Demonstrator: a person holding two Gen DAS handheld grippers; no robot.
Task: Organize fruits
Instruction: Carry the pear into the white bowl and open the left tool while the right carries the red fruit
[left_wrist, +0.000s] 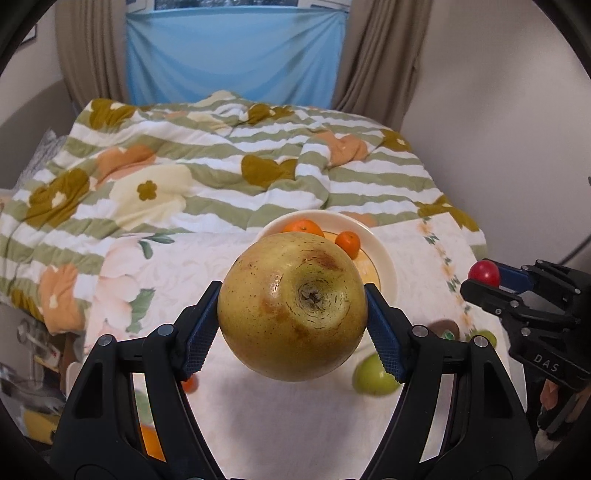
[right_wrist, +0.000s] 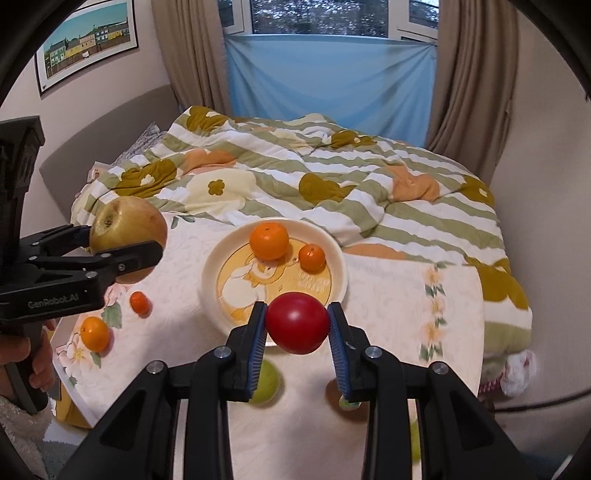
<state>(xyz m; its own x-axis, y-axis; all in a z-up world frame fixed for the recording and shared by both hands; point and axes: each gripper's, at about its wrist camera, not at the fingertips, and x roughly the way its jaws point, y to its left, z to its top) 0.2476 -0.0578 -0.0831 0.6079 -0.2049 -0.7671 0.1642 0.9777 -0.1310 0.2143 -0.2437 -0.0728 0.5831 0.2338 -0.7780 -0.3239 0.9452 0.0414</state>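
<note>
Two oranges already lie on the plate (right_wrist: 334, 258), just ahead of the right claw (right_wrist: 297, 325), which is clamped on a red fruit (right_wrist: 297, 322). The left claw (left_wrist: 291, 314) holds a large yellow-brown fruit (left_wrist: 291, 306) aloft. By my judgement, about a third is done: small oranges and green fruits remain on the counter (right_wrist: 184, 332) below both claws. Claw bodies read "GenRobot.AI" and "DAS".

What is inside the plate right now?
The plate holds two oranges, a larger one and a smaller one, on a cartoon print. The red fruit in the right gripper covers its near rim.
</note>
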